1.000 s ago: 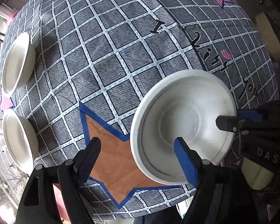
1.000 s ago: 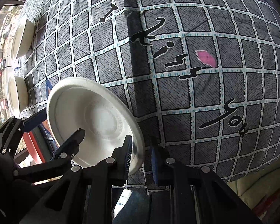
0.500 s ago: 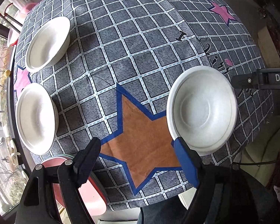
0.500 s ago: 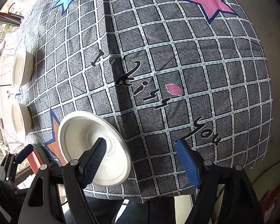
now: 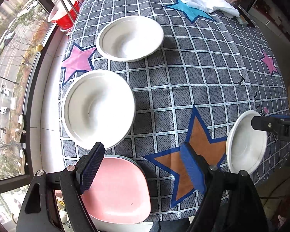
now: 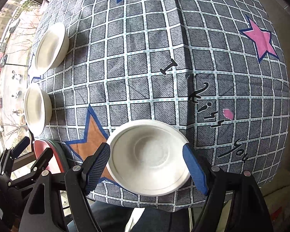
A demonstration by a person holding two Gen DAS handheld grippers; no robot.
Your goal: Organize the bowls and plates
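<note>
The right gripper has just opened; its jaws are spread, framing a white bowl resting on the checked tablecloth at lower centre, pads clear of the rim. The left gripper is spread and empty above a pink plate. Two further white bowls sit upper left. A folded white cloth lies at the top edge.

Home: tablecloth, street-facing window

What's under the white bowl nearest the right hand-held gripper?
The bowl sits on the checked tablecloth, overlapping a point of the orange star. The cloth directly beneath is covered. It is empty inside. The right hand-held gripper is open above it.
</note>
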